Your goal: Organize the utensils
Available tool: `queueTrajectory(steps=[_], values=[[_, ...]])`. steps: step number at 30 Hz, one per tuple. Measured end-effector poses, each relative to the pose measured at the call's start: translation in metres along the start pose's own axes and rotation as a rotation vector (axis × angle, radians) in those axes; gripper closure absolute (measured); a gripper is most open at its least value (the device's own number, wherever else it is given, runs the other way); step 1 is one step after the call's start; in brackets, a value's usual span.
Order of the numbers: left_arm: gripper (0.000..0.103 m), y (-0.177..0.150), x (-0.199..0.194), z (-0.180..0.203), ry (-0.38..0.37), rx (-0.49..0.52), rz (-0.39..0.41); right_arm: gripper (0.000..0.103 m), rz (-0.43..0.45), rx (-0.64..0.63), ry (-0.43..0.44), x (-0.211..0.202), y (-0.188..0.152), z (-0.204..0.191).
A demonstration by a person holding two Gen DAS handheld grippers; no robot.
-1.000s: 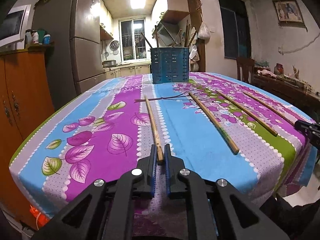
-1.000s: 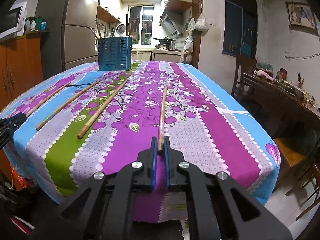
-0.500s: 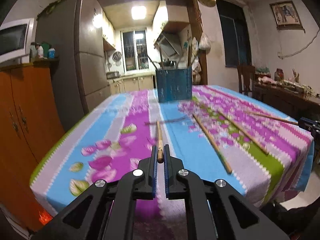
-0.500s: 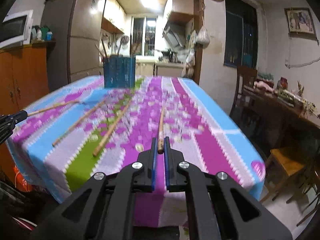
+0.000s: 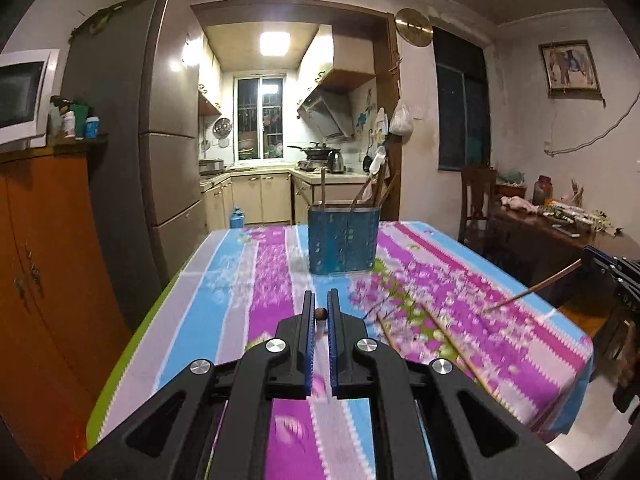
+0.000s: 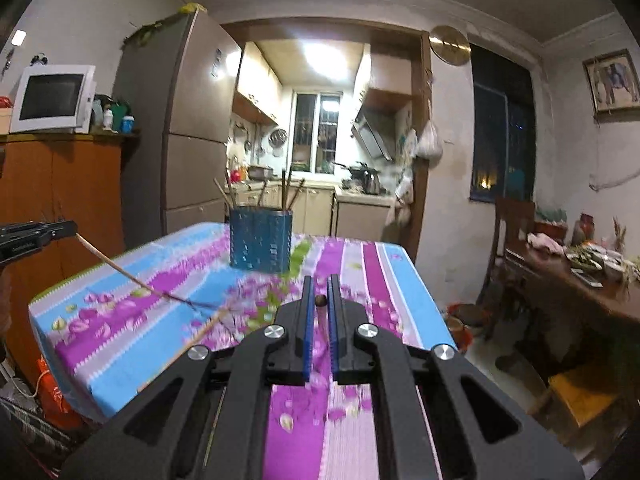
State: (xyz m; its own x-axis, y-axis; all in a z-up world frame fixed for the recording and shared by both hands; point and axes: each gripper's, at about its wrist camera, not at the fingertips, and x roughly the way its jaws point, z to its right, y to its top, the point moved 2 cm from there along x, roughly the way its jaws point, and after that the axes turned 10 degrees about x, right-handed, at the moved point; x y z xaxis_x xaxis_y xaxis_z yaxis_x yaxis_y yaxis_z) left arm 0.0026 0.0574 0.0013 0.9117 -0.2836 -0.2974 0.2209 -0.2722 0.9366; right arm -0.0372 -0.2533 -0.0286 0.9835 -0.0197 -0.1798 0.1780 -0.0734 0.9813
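Tall fridge (image 5: 160,128); lit kitchen window (image 5: 261,118); orange cabinet (image 5: 48,264)

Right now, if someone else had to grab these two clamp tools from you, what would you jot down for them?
Left gripper: shut on a chopstick, lifted off the table.
Right gripper: shut on another chopstick, also in the air.
Blue utensil holder: far end of the table, some sticks already inside.
Left to do: drop both held chopsticks into the holder, then collect the two still lying on the cloth.

Light: bright ceiling panel (image 5: 274,43) in kitchen, room dim
Blur: tablecloth (image 6: 352,400) smeared
Edges: fisheye bending, dark corners
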Motion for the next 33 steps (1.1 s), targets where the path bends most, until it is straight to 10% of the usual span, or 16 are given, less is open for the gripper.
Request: queueTrajectory(steps=[33], values=[[0.096, 0.094, 0.027, -0.033, -0.196, -0.063, -0.023, 0.098, -0.047, 0.043, 0.156, 0.04, 0.091, -0.025]])
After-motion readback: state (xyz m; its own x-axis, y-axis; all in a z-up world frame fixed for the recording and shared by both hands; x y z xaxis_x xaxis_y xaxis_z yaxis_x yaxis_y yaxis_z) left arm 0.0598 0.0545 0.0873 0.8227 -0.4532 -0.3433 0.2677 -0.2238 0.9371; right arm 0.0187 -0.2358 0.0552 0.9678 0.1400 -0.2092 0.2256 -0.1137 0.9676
